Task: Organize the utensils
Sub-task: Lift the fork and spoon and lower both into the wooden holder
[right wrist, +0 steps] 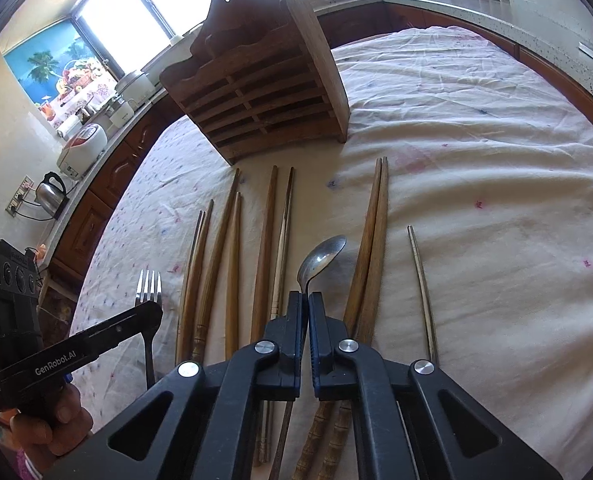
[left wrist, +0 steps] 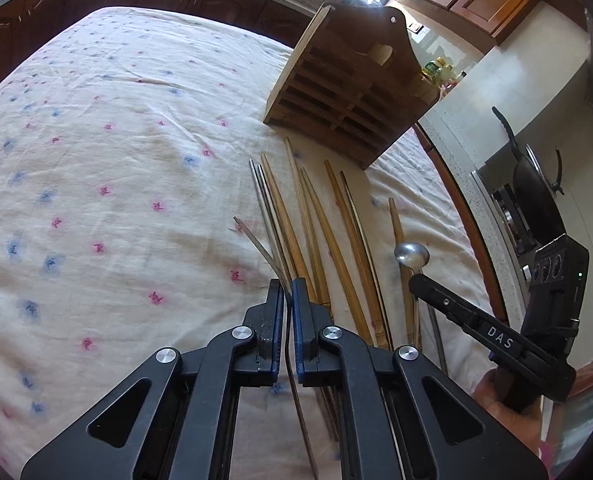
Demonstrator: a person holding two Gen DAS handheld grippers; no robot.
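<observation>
A wooden slatted utensil holder (left wrist: 348, 92) stands on the cloth-covered table and also shows in the right wrist view (right wrist: 264, 92). Several wooden chopsticks (left wrist: 316, 232) and metal chopsticks (left wrist: 264, 204) lie in a row before it; the wooden ones (right wrist: 232, 264) also show in the right wrist view. My left gripper (left wrist: 287, 286) is shut on a metal fork (left wrist: 256, 242), seen edge-on; the same fork (right wrist: 148, 286) shows its tines in the right wrist view. My right gripper (right wrist: 307, 296) is shut on a metal spoon (right wrist: 320, 256), bowl forward; the spoon (left wrist: 411, 255) also shows in the left wrist view.
The table carries a white cloth with pink and blue flowers (left wrist: 116, 184). A single metal chopstick (right wrist: 422, 292) lies to the right. Kitchen counters ring the table, with a kettle (right wrist: 50, 194), a rice cooker (right wrist: 82, 146) and a wok on a stove (left wrist: 532, 196).
</observation>
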